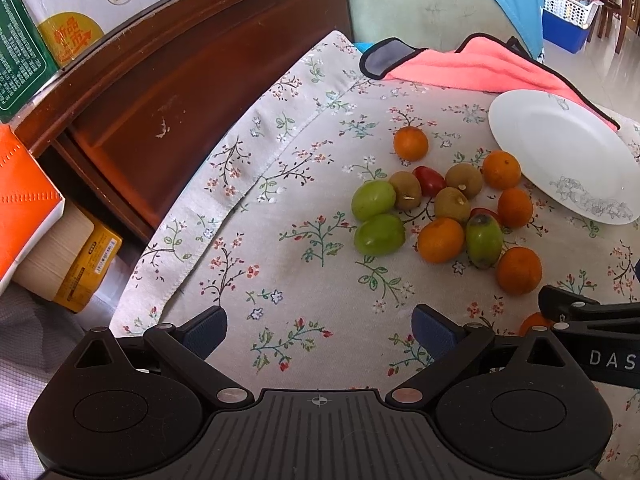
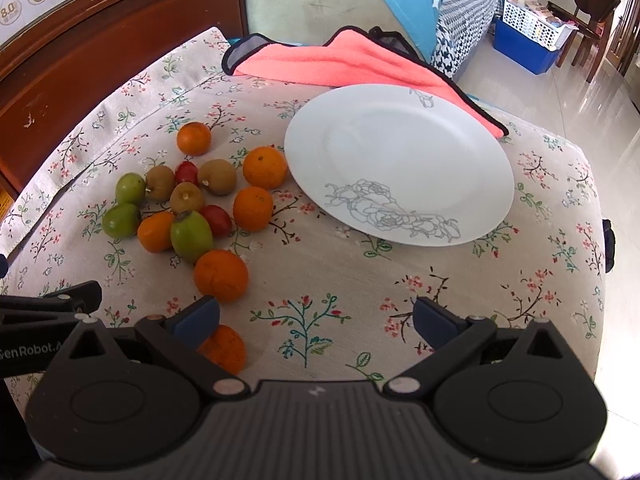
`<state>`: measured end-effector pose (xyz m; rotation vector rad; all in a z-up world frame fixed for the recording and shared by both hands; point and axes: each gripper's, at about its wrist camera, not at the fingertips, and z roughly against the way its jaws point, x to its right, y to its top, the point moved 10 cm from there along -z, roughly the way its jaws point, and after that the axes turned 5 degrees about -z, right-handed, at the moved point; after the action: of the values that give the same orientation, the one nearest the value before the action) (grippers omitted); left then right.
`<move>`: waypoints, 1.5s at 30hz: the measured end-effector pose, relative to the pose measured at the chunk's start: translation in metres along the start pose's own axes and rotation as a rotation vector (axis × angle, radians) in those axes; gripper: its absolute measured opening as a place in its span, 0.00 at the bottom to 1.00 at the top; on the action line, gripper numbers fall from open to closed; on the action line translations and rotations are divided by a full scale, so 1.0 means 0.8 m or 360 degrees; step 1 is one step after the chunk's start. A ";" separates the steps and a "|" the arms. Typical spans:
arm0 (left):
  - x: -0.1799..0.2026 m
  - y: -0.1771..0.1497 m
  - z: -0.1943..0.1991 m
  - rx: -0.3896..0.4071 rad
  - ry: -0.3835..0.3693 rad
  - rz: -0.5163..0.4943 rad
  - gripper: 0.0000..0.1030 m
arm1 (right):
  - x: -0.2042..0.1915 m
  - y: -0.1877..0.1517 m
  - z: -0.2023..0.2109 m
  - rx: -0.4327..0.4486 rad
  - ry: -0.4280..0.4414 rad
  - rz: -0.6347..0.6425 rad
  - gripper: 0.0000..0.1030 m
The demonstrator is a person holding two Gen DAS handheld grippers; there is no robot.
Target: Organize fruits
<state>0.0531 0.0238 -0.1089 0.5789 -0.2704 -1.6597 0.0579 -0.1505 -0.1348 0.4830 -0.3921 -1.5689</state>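
Nearest the right wrist camera, a small round orange citrus fruit [image 2: 224,348] lies half hidden behind the left blue pad of the right gripper [image 2: 316,320], whose jaws are spread wide with only cloth between them; the left gripper [image 1: 320,330] is likewise spread and empty, hovering over bare flowered tablecloth [image 1: 280,260] to the near left of the fruit. The fruit itself sits as one loose cluster left of the plate: more orange citrus fruits [image 2: 221,276], three smooth green oval fruits [image 2: 191,236], three brown fuzzy kiwi-like fruits [image 2: 218,177] and two small dark red ones [image 2: 216,219], many touching each other. The round white ceramic plate with a grey flower outline [image 2: 400,152] is empty and lies just right of the cluster, probably the place for sorted fruit, so nothing seems to be sorted yet. Both grippers tilt downward and wide, seemingly ready for a first pick. The tight packing could make one fruit roll when its neighbour is gripped. At the far edge a coral-pink cloth with dark trim [image 2: 344,64] runs under the plate's far rim; a dark wooden cabinet [image 1: 168,92] stands to the left, clear of the work
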 end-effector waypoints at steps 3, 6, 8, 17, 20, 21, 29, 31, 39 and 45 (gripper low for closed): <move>0.001 0.004 0.003 0.0020 -0.0023 0.0016 0.97 | 0.002 0.000 0.001 0.0000 -0.0008 0.0014 0.99; -0.007 0.012 0.009 0.0080 -0.0059 0.0047 0.97 | 0.008 0.002 0.007 0.0013 -0.0012 0.0027 0.99; -0.016 0.016 0.011 0.0099 -0.0062 0.0056 0.97 | 0.015 0.007 0.014 0.0040 0.0027 0.0003 0.99; -0.045 0.021 0.015 0.0172 -0.0114 -0.0007 0.97 | 0.037 0.006 0.036 0.0184 0.0306 -0.0107 0.93; -0.038 0.017 0.016 0.0186 -0.0140 -0.0065 0.97 | 0.027 -0.008 0.034 0.0127 0.0347 -0.0033 0.84; -0.033 0.016 0.016 0.0194 -0.0149 -0.0099 0.97 | 0.020 -0.011 0.034 0.0133 0.0388 -0.0013 0.83; -0.017 0.017 0.009 0.0237 -0.0281 -0.0204 0.96 | -0.033 -0.042 0.030 0.0000 0.0602 0.0120 0.63; -0.016 0.021 0.005 0.0246 -0.0304 -0.0222 0.95 | -0.039 -0.044 0.025 -0.0012 0.0589 0.0147 0.58; 0.001 0.037 -0.010 0.0273 -0.0401 -0.0245 0.85 | -0.041 -0.045 0.013 0.0001 0.0560 0.0151 0.38; 0.004 0.044 -0.024 0.0233 -0.0495 -0.0130 0.71 | -0.044 -0.044 0.011 0.0023 0.0551 0.0168 0.30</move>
<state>0.0925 0.0174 -0.1084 0.4431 -0.6055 -1.8181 0.0246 -0.1136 -0.1435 0.7201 -0.1601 -1.3499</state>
